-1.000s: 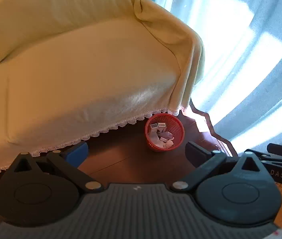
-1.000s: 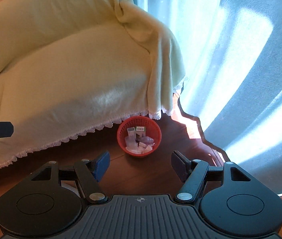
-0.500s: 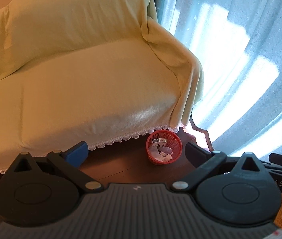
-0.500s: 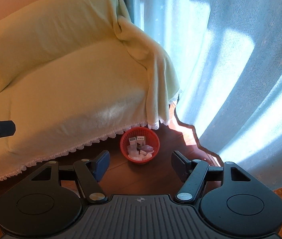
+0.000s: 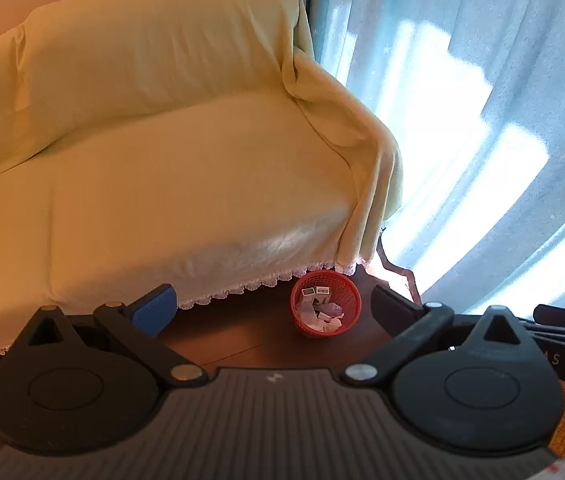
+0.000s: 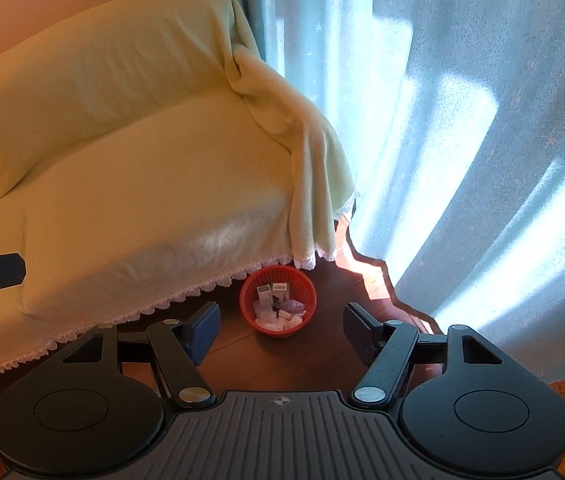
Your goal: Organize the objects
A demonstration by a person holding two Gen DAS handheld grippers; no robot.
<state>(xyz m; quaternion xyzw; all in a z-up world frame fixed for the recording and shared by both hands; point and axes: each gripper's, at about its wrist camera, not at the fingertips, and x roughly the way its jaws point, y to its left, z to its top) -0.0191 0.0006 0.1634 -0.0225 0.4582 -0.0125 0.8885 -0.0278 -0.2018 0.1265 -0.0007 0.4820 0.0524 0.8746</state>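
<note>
While both tools hang empty w/ jaws spread, left gripper (image 5: 272, 306) & right gripper (image 6: 280, 326), red basket (image 6: 278, 306) sits on floor beside sofa (image 6: 142, 184) skirt; recommend descending centred over rim.

The small red plastic basket (image 5: 326, 307) sits on the dark wood floor (image 5: 242, 336) at lower middle, with little boxes and papers (image 6: 278, 308) inside. The cloth-covered sofa (image 5: 170, 184) is behind it, upper left. The long blue curtain (image 6: 462, 140) hangs on the right.
</note>
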